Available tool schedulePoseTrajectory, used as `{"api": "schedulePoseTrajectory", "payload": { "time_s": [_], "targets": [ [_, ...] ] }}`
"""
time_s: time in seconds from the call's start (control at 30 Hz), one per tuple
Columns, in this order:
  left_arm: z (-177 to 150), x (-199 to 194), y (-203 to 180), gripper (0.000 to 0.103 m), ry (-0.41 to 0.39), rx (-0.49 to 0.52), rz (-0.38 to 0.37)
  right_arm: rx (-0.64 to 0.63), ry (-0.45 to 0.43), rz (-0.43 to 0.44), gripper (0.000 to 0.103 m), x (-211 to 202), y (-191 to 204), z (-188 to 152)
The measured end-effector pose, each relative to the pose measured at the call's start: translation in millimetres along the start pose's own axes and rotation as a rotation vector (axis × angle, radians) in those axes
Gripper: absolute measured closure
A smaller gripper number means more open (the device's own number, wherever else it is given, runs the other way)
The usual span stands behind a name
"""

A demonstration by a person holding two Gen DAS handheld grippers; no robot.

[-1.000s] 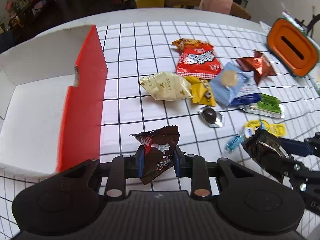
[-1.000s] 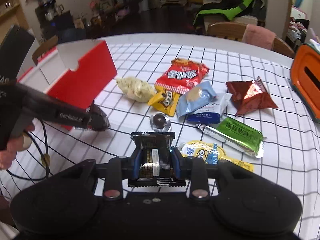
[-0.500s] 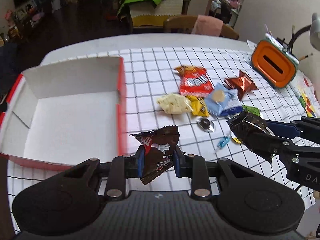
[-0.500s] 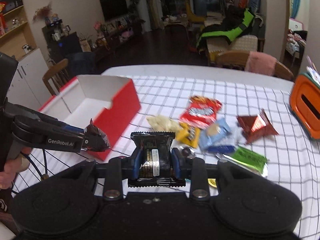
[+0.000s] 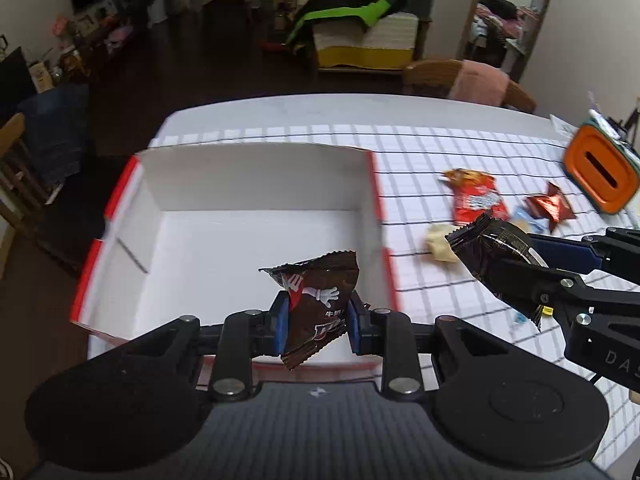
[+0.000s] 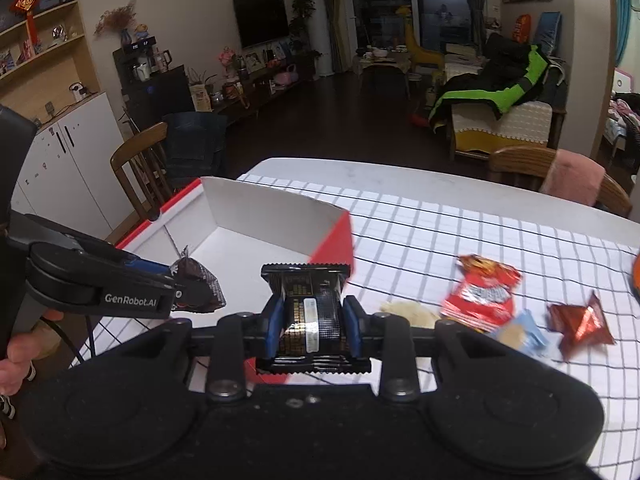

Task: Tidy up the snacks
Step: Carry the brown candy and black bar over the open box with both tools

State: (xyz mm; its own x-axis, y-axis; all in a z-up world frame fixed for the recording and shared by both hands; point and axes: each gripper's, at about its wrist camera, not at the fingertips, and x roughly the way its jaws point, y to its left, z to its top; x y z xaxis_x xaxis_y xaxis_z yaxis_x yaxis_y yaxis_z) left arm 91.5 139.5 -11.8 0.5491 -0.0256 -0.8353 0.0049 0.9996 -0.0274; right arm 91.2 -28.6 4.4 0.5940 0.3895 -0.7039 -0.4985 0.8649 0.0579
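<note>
Both claws are clamped on snacks. Low in the centre of the left wrist view, the left claw (image 5: 314,320) has its blue pads (image 5: 281,322) pressed against the sides of a brown candy packet (image 5: 316,304) printed with a white glove; the packet stands upright between them, its crimped top above the pads. Behind it, filling the middle left of that frame, sits an open box (image 5: 256,184) with white inside walls and red outer edges, resting on a white tablecloth (image 5: 440,148) with a black grid.

At the right edge of the same frame the right claw (image 5: 500,256) reaches in, gripping a black wrapper with gold print (image 5: 490,246), just right of the box's red side. Further right on the cloth lie a red snack bag (image 5: 476,200), a pale packet (image 5: 438,244), a dark red foil packet (image 5: 550,206) and an orange container (image 5: 600,172) near the edge.

From the right wrist view, the black wrapper (image 6: 312,312) is pinched upright in the lower centre, with the box (image 6: 264,208) behind it. The left claw (image 6: 196,288) comes in from the left edge with the brown packet (image 6: 200,284). A hand (image 6: 20,348) grips its handle at lower left.
</note>
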Motion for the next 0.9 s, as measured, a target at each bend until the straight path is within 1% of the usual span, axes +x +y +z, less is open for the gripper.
{"api": "schedulePoseTrajectory", "payload": {
  "time_s": [0.27, 0.5, 0.6, 0.7, 0.9],
  "targets": [
    [11.5, 17.8, 56.3, 0.075, 0.039, -0.034, 0.044, -0.031, 0.047, -0.012, 0.072, 45.0, 38.4, 21.9],
    [16.8, 35.8, 101.7, 0.075, 0.071, -0.038, 0.096, -0.040, 0.098, -0.013, 0.072, 88.3, 65.1, 34.9],
    [20.0, 46.5, 113.6, 0.075, 0.089, -0.025, 0.105, -0.044, 0.128, -0.017, 0.072, 107.9, 74.4, 38.1],
    [22.2, 61.4, 121.4, 0.075, 0.128, -0.006, 0.116, -0.030, 0.166, -0.022, 0.072, 127.7, 78.5, 38.2],
    [23.2, 86.9, 125.4, 0.075, 0.189, 0.053, 0.121, -0.052, 0.250, -0.038, 0.072, 161.2, 87.6, 32.7]
  ]
}}
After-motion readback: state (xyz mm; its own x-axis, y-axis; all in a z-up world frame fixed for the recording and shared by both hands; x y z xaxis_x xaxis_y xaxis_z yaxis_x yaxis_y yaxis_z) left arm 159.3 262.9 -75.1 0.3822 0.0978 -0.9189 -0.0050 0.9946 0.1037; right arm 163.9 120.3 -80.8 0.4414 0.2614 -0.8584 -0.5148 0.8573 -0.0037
